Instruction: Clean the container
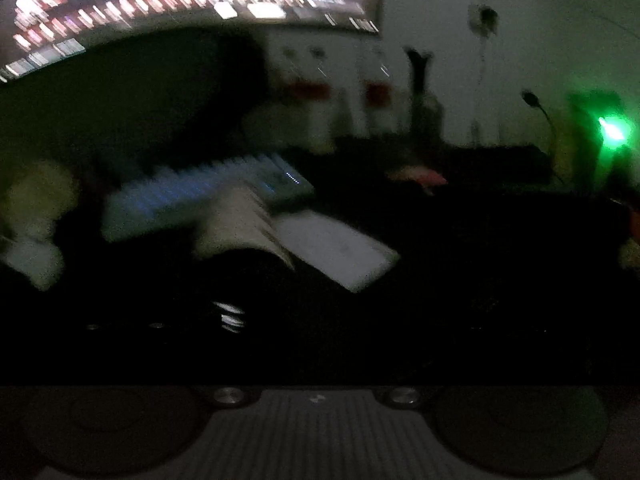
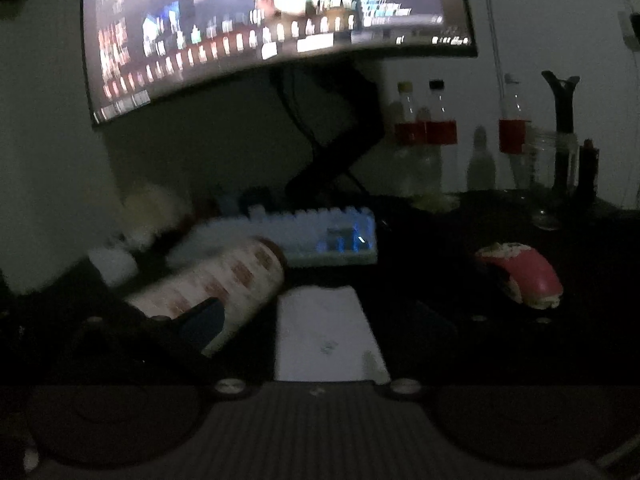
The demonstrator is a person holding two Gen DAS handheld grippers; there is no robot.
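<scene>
The room is dark and both views are blurred. A pale cylindrical container (image 2: 224, 280) with a reddish print and a brown cap lies tilted at the left; in the left wrist view the container (image 1: 234, 220) is ahead and left of centre. A white cloth (image 2: 324, 332) lies flat on the dark desk; the same cloth (image 1: 340, 252) sits just right of the container. My right gripper (image 2: 318, 320) stands open with the cloth between its fingers, and its blue-padded left finger (image 2: 204, 320) overlaps the container's lower end. My left gripper (image 1: 320, 320) is barely visible and looks open with nothing in it.
A lit keyboard (image 2: 320, 236) lies behind the container under a large monitor (image 2: 280, 20). A pink mouse (image 2: 524, 272) is on the right. Bottles with red labels (image 2: 424, 136) and a glass jar (image 2: 552, 156) line the back wall. A green light (image 1: 612, 132) glows at the far right.
</scene>
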